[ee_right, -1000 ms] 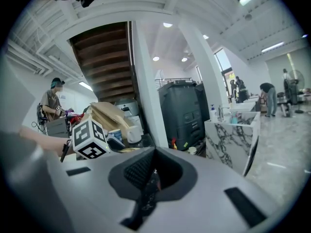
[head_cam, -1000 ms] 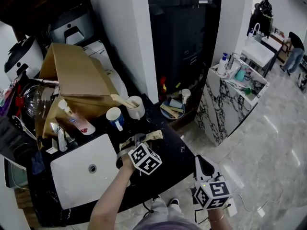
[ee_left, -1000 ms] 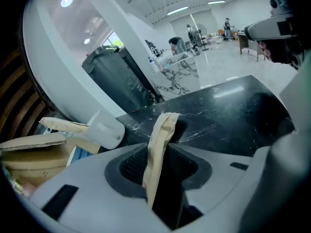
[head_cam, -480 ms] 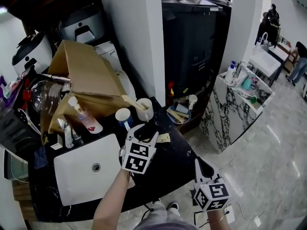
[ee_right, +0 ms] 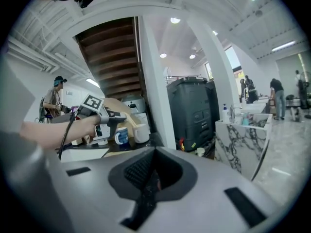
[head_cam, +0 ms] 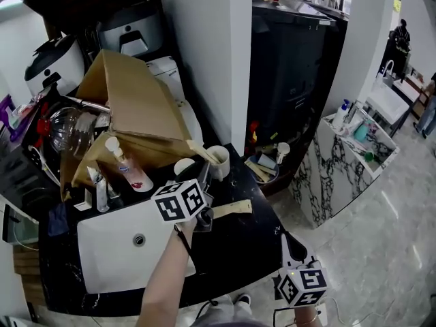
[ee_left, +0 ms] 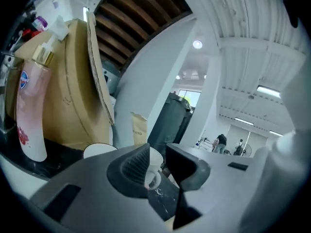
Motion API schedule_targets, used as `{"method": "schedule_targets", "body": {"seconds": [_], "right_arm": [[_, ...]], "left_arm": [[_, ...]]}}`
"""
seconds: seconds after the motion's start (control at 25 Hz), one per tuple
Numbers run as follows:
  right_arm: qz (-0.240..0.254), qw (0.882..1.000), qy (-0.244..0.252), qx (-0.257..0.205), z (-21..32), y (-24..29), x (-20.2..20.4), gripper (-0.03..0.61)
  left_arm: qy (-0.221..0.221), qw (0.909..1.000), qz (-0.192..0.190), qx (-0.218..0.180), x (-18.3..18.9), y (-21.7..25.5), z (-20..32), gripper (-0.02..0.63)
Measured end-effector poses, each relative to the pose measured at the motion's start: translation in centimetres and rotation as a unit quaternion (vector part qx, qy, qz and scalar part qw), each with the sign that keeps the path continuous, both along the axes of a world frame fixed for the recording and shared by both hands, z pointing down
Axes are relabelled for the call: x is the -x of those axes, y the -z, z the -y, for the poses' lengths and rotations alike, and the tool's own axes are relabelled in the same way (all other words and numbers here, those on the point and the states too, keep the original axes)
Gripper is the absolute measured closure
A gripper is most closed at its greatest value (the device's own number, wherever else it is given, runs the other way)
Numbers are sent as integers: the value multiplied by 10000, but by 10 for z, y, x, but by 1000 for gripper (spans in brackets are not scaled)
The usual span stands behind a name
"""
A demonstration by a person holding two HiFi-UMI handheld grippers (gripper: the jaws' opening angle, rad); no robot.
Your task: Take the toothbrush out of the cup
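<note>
A white cup (head_cam: 219, 161) stands on the black counter (head_cam: 252, 230), and a beige paper-wrapped toothbrush (head_cam: 199, 148) leans out of it to the left. Next to it is a blue-and-white cup (head_cam: 184, 168). My left gripper (head_cam: 205, 170) hangs above the counter and points at these cups. Its jaws have just been closing and hold nothing. In the left gripper view the white cup (ee_left: 153, 177) shows through the narrow gap of the left gripper (ee_left: 158, 161). A flat beige strip (head_cam: 232, 208) lies on the counter beside it. My right gripper (head_cam: 289, 241) hovers off the counter's front edge, shut and empty.
A white sink basin (head_cam: 109, 247) is set into the counter at the left. Behind the cups are a cardboard box (head_cam: 136, 104), a pink pump bottle (head_cam: 129, 170) and kitchen appliances. A small plate (head_cam: 264, 167), a tall black bin (head_cam: 293, 67) and a marble-sided stand (head_cam: 340, 165) are to the right.
The left gripper has risen, rolled over and swung from the beige strip up towards the cups. The strip stays on the counter. The right gripper has barely shifted.
</note>
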State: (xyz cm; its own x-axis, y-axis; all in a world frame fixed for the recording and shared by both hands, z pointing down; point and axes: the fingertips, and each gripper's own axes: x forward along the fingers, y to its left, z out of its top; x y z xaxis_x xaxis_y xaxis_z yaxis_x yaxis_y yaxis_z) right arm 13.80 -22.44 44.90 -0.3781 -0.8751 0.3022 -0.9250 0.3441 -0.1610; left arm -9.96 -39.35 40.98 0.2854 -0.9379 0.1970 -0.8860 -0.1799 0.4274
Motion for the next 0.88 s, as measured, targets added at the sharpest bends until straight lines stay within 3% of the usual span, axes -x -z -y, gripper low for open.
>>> {"method": "schedule_targets", "body": {"seconds": [0.16,0.32,0.52,0.68,0.88], "right_arm": [[-13,10000,-19,41,11,-3,3,577],[-5,10000,5,78,21,-6,7,577],[-3,9999,32,138,32,-11,12,577],[11,9998,28,193,37,-15,13,577],[28,9998,-9,206,40,-14,11,577]], "left_arm": [[219,9991,351,103,9,-6,15,528],[206,9991,303,218,9,-12,28,403],[387,9981,442,197,12,-11,44,374],[589,9957,642,314,14,-8,55,384],[852,9919,831,436,16,-9,59,500]]}}
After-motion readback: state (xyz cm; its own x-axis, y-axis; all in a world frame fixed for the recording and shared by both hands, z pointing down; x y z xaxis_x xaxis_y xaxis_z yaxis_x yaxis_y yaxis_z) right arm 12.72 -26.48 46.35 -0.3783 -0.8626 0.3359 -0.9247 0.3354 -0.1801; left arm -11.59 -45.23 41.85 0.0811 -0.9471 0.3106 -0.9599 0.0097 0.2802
